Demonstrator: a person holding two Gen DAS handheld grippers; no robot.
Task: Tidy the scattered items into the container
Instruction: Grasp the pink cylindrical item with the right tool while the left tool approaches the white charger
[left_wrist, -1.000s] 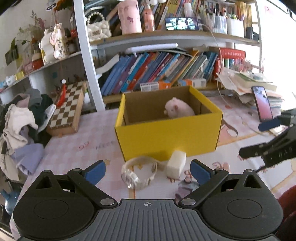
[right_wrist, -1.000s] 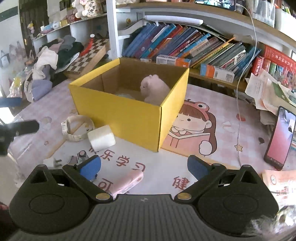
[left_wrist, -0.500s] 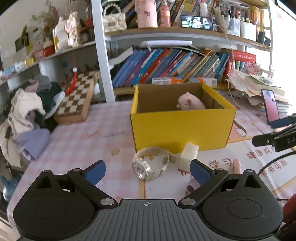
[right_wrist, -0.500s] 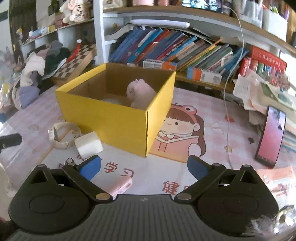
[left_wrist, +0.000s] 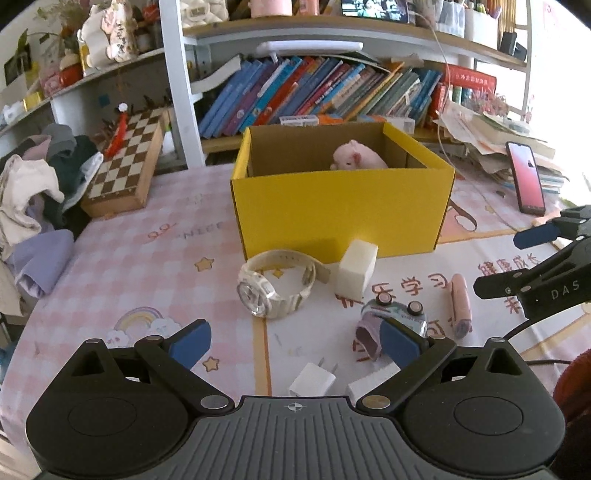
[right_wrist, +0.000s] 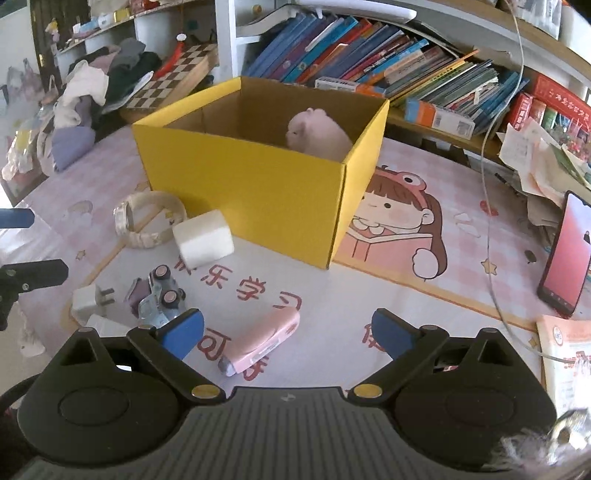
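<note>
The yellow box (left_wrist: 343, 212) stands open on the table, with a pink plush toy (left_wrist: 356, 157) already lying inside it. In front of the box, loose on the patterned mat (right_wrist: 424, 295), lie a white watch (left_wrist: 275, 282), a white block (left_wrist: 357, 269), a toy car (left_wrist: 395, 317) on its side, a white plug adapter (left_wrist: 312, 380) and a pink tube (right_wrist: 264, 341).

The left gripper (left_wrist: 295, 341) faces the box squarely. The watch lies just ahead of it, between the fingers' line and the box wall, its band forming a loop that rests on edge. The toy car lies close against the left gripper's right fingertip. Its fingers stand wide apart and hold nothing.

The right gripper (right_wrist: 288, 332) stands to the right of the scattered group. The pink tube lies directly ahead, between its fingers, with its long axis running diagonally from near-left to far-right. This gripper is the nearer one to the tube; the left is nearer to the watch. Its fingers are likewise spread wide and touch nothing.
</note>
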